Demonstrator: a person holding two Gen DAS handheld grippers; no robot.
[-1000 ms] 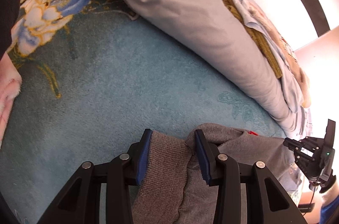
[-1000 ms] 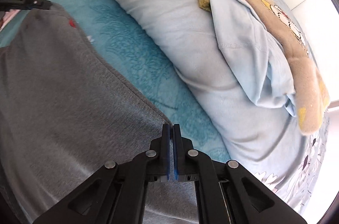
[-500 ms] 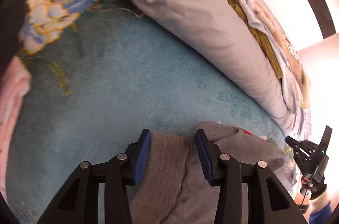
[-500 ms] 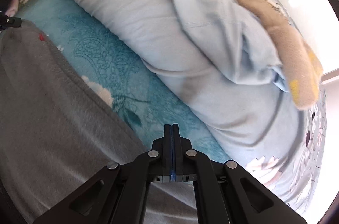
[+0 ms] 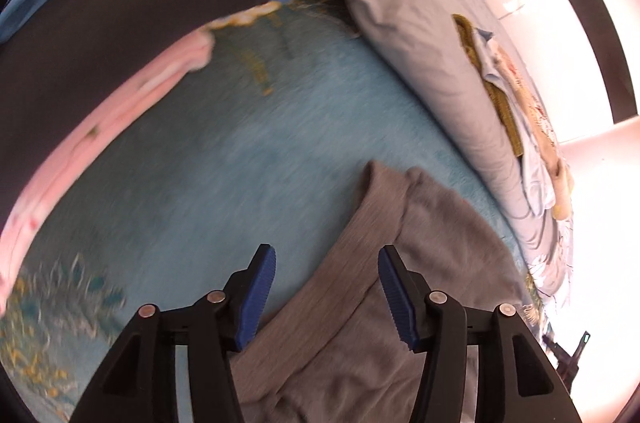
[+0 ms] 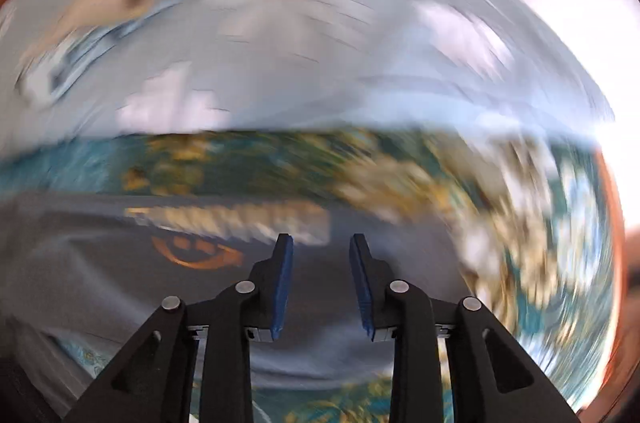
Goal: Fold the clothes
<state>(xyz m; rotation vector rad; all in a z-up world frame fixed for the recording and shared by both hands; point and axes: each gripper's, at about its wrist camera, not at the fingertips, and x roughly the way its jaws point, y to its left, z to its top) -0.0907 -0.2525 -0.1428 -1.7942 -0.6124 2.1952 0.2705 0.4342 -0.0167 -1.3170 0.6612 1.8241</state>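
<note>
- Release is the change: the left gripper (image 5: 326, 287), clamped on the grey garment (image 5: 420, 223) a second ago, is opening, its pads clear of the cloth between them.
- Right gripper (image 6: 320, 279), pressed shut before, is opening on nothing, its view blurred.
- Garment lies on the teal blanket (image 5: 260, 163) from 6 toward 3 o'clock; this fold looks laid.

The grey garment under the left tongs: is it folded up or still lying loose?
Loose. The grey garment lies rumpled on the teal blanket, its ribbed edge curling; the left tongs are opening around it, pads clear of the cloth.
</note>
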